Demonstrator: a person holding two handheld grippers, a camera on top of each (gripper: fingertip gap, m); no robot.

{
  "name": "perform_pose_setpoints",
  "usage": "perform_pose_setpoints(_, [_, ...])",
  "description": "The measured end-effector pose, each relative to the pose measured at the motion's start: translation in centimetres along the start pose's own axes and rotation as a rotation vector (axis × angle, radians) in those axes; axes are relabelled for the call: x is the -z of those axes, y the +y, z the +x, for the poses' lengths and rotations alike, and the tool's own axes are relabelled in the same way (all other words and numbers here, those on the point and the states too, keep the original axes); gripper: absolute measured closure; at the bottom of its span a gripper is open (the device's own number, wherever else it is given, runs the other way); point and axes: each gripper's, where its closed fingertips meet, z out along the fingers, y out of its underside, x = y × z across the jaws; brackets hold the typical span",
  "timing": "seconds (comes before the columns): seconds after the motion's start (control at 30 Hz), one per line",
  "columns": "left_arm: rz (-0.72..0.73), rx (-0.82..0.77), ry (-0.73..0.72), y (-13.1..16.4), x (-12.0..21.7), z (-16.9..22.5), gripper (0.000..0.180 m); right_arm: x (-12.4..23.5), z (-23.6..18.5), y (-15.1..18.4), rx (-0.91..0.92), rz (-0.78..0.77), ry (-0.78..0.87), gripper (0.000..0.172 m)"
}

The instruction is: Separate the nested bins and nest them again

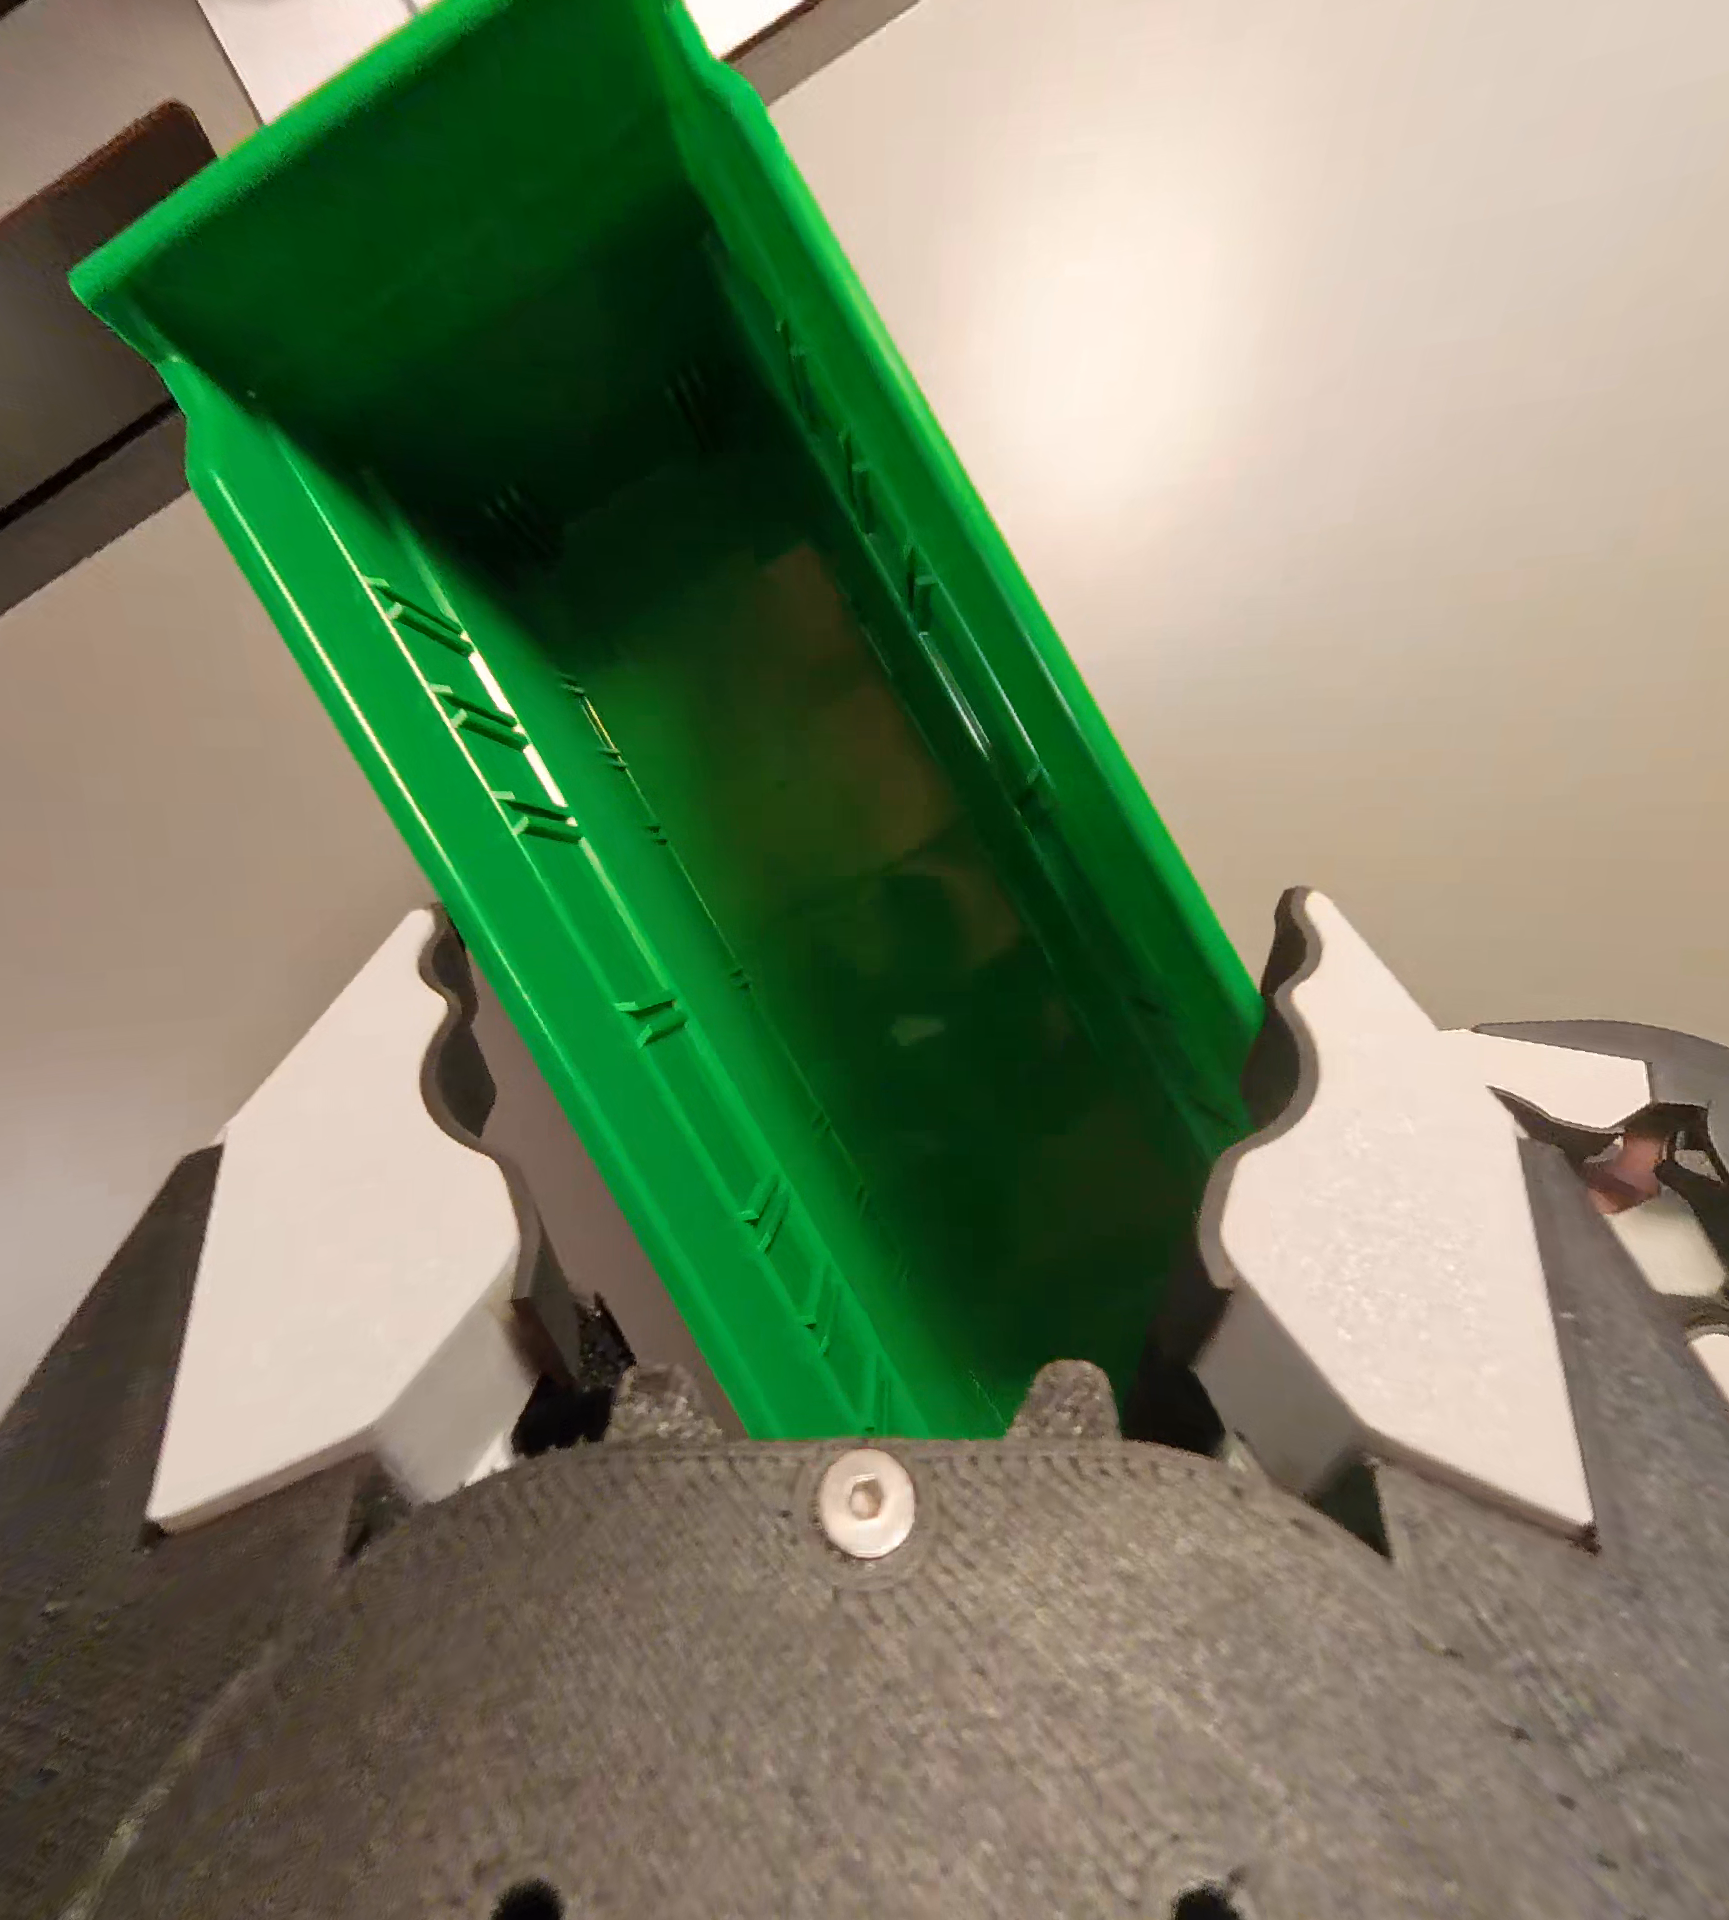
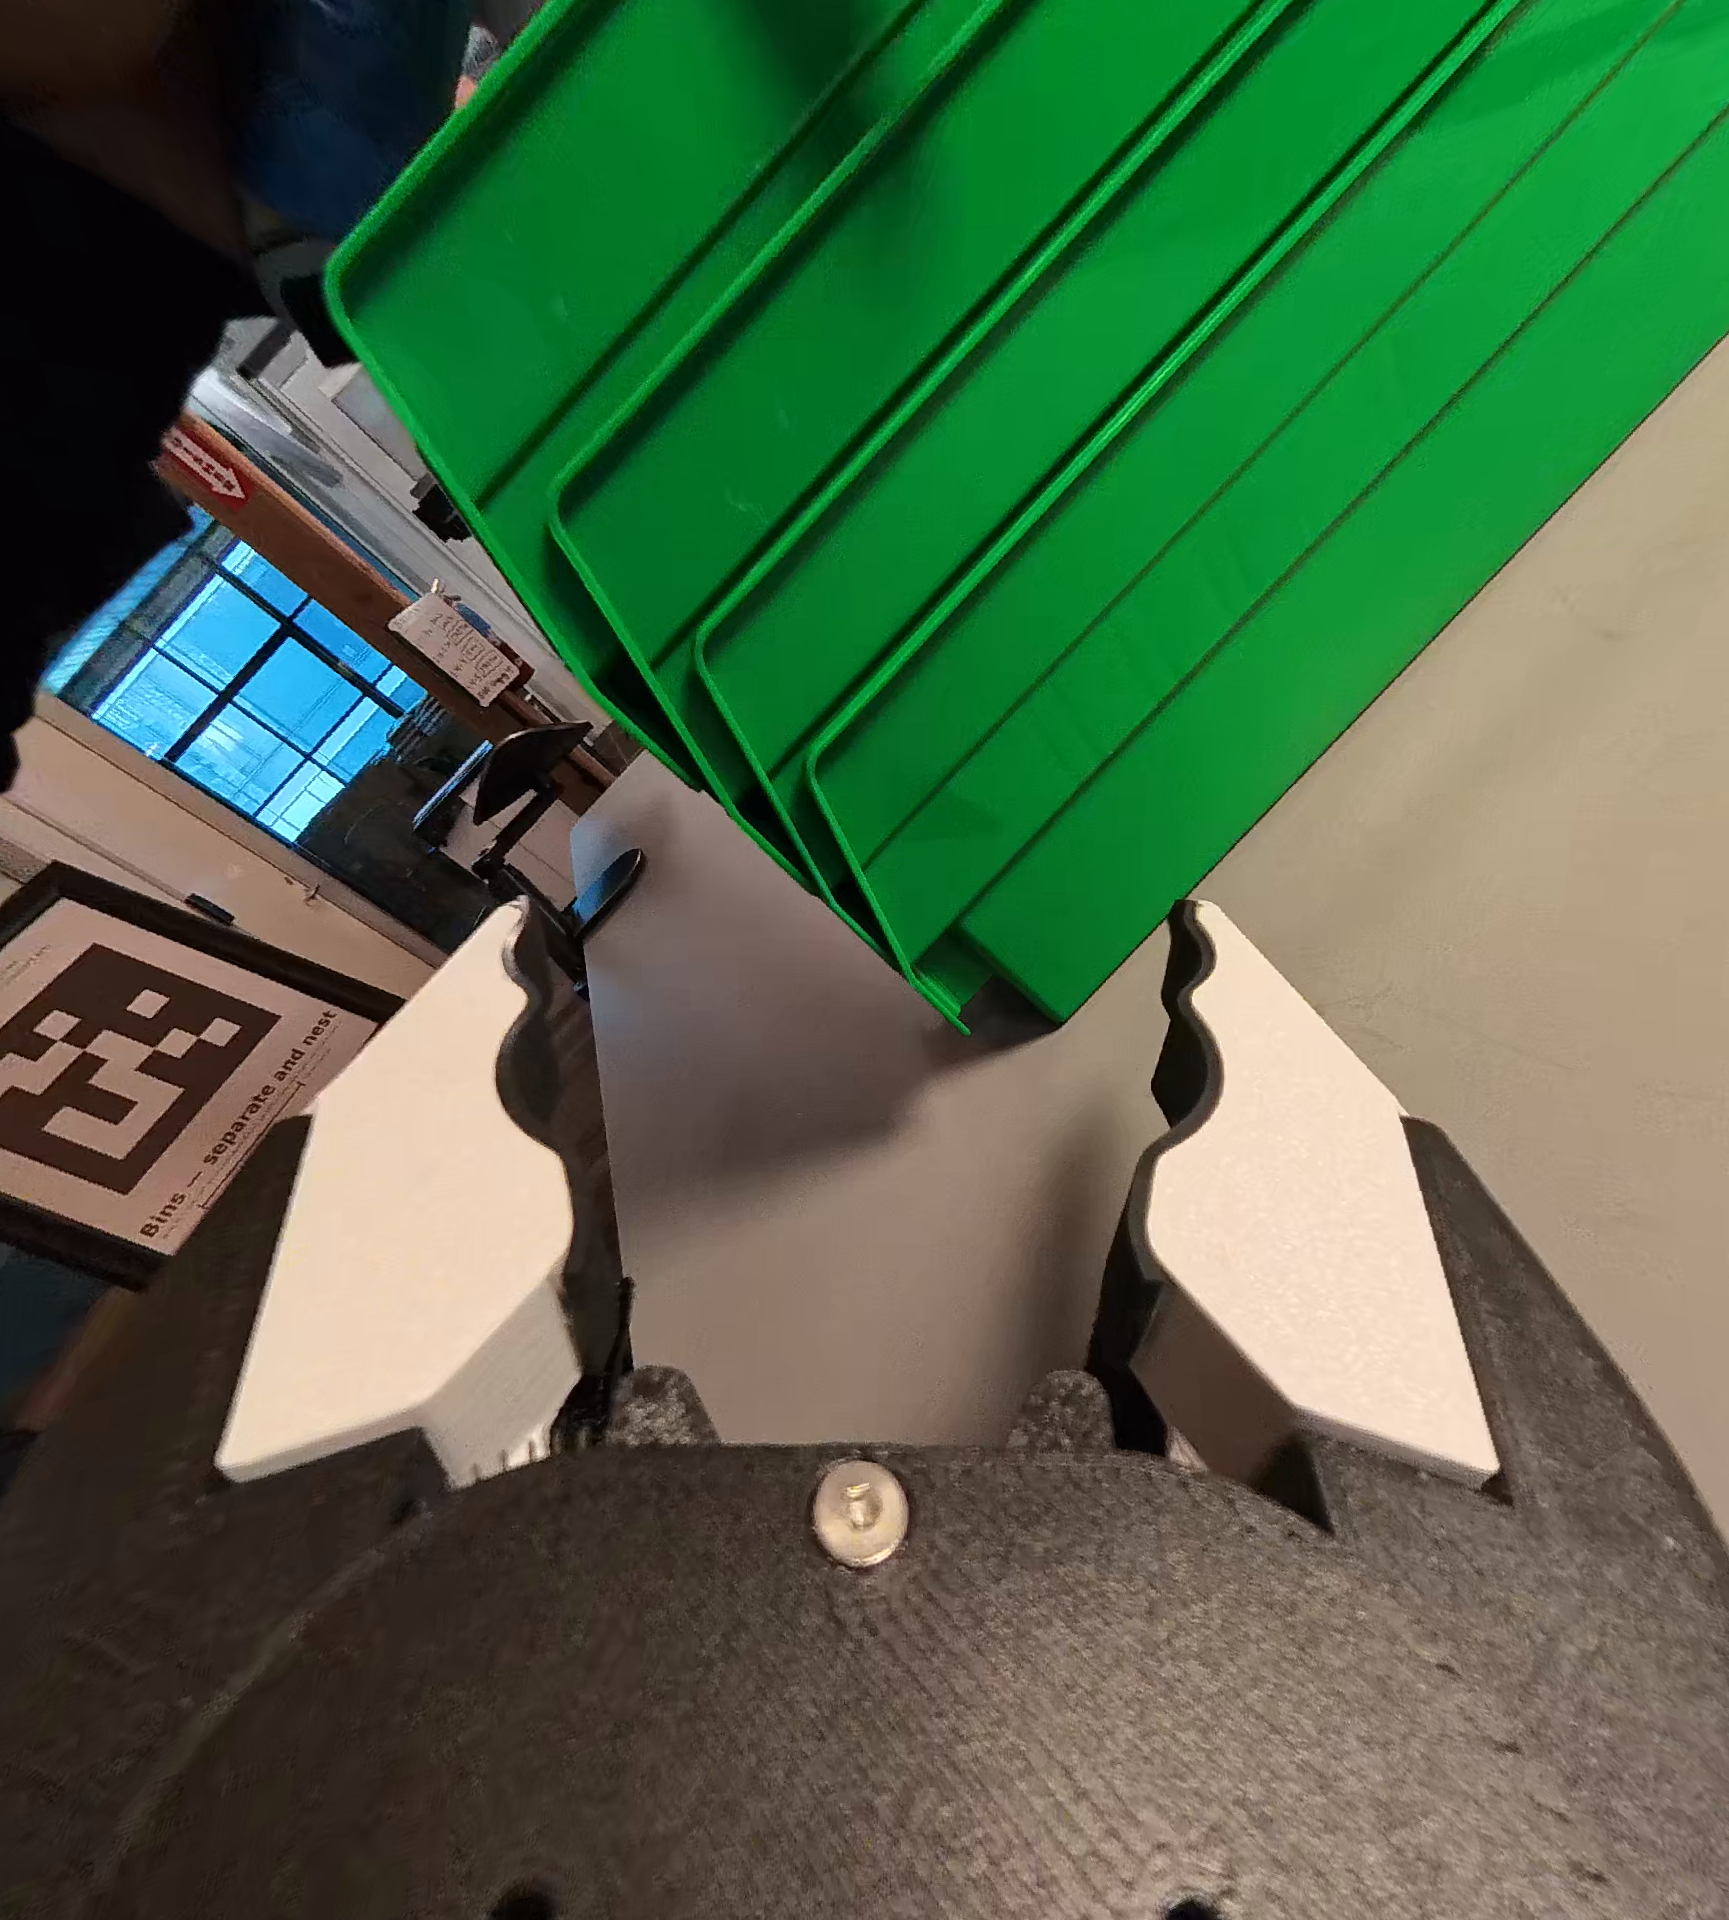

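Two tongs differ: the left gripper [image 1: 860, 997] clamps the green bin stack [image 1: 694, 727] across its width, seemingly steadying it, while the right gripper [image 2: 844, 1029] gapes wide and bare beside the stack's corner on the desk [image 2: 1566, 831], near its far edge.

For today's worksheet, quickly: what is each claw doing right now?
Left claw: closed on a green bin, gripping its sides.
Right claw: open, holding nothing, just short of the nested green bins.
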Motion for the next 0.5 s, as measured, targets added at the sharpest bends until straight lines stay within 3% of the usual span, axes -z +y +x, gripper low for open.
perform_pose_setpoints(0.17, [-0.046, -0.004, -0.004, 0.16, 0.0, 0.0, 0.035, 0.12, -0.13, -0.12, 0.001, 0.009, -0.009, 0.056])
perform_pose_setpoints(0.5, [-0.036, -0.014, -0.005, -0.12, 0.28, -0.27, 0.056, 0.23, -0.38, -0.21, 0.015, 0.02, -0.015, 0.058])
